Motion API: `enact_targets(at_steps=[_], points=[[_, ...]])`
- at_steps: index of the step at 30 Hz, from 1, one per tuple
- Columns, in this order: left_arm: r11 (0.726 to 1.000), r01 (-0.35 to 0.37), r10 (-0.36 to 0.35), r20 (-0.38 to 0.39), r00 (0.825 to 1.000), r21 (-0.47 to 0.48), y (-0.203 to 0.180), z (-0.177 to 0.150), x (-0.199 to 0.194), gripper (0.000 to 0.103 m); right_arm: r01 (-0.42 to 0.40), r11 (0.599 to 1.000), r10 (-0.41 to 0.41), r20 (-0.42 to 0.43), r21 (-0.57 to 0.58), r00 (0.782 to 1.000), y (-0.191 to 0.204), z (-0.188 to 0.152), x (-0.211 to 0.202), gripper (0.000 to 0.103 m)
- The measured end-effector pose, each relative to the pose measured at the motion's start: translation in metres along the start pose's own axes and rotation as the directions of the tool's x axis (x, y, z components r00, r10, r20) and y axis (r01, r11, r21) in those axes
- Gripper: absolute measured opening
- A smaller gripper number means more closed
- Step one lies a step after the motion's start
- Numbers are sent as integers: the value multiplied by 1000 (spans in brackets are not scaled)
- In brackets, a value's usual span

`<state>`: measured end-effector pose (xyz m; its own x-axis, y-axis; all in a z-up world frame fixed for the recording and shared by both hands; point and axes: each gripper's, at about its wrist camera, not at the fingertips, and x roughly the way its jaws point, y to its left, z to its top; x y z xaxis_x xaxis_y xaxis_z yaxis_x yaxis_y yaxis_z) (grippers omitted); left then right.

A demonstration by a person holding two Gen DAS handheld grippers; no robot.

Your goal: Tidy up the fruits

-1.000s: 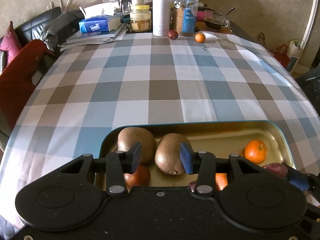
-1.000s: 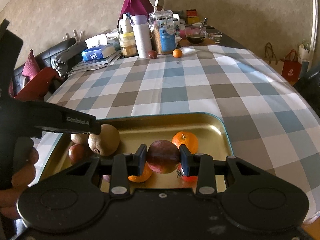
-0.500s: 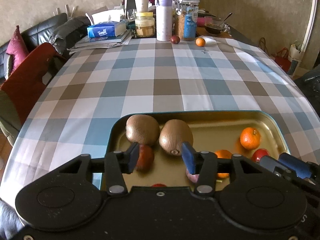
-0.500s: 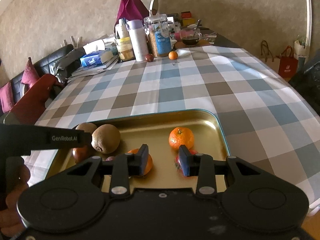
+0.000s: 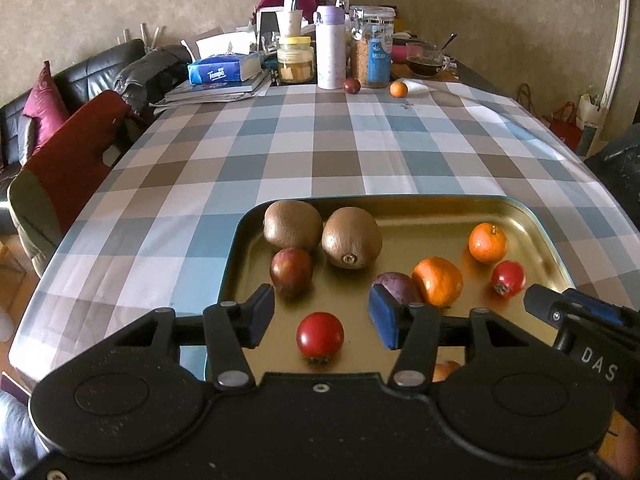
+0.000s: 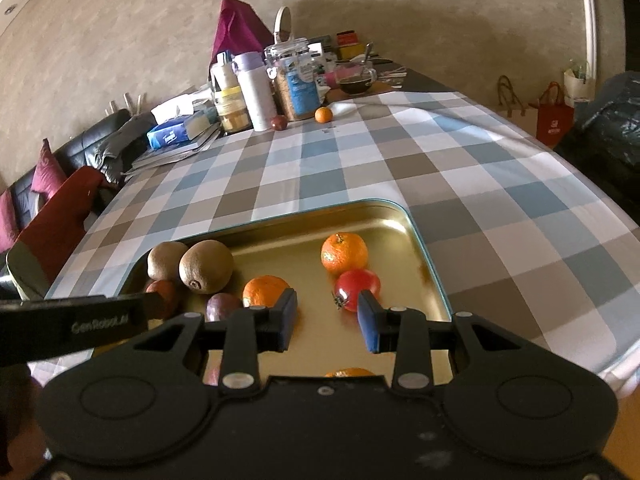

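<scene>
Across the near end of the checked tablecloth (image 5: 320,152) a gold tray (image 5: 534,216) with a raised teal rim is set, its near edge hidden under both tools. Inside it, two kiwis (image 5: 292,224) (image 5: 351,236) are lodged touching each other in the far left corner, with a dark red fruit (image 5: 291,271) pressed against the front of the left one. A purple fruit (image 5: 394,286) and an orange (image 5: 438,280) are seen touching near the middle, while a mandarin (image 5: 487,242) and a small red fruit (image 5: 508,278) lie just beside each other toward the right wall. Bare tray floor is left along the far wall and between the two groups. The left gripper (image 5: 320,308) is held over the near left part of the tray with its pads spread and nothing pinched; a red round fruit (image 5: 320,334) lies on the tray floor below the gap, untouched. The right gripper (image 6: 327,312) is held over the near right part, its pads a narrow gap apart and empty, the small red fruit lying just beyond its right pad. Beyond the tray a wide stretch of cloth is left free. At the far end a dark fruit (image 5: 351,85) and a small orange (image 5: 398,89) are seen loose on the cloth, crowded from behind by a white flask (image 5: 330,52), a clip-top jar (image 5: 372,48), a tissue pack (image 5: 218,72) on stacked books and a glass bowl (image 5: 424,60). A red-draped chair (image 5: 72,160) is pushed against the left table edge.
</scene>
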<state>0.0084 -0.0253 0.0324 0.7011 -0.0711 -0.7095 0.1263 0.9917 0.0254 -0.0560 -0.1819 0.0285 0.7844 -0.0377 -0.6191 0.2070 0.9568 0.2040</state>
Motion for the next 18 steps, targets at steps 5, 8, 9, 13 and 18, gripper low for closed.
enact_targets(at_steps=[5,8,9,13,18], points=[[1000,-6,6,8,1000,-2,-1,-10,-7,59,-6,1000,6,10,17,1000,-4,-5,-6,37],[1000,-5,5,4,1000,-2,-2,-17,-9,59,-10,1000,9,9,29,1000,-6,-10,-9,37],[1000,-5,5,3,1000,-3,-3,-19,-9,59,-12,999,11,10,32,1000,-7,-11,-10,37],[1000,2,-2,-7,1000,-9,-5,-26,-11,59,-7,999,6,18,35,1000,-8,-17,-14,37],[1000,8,-9,-18,1000,-16,-6,-33,-12,59,0,1000,-1,33,29,999,-7,-22,-21,37]])
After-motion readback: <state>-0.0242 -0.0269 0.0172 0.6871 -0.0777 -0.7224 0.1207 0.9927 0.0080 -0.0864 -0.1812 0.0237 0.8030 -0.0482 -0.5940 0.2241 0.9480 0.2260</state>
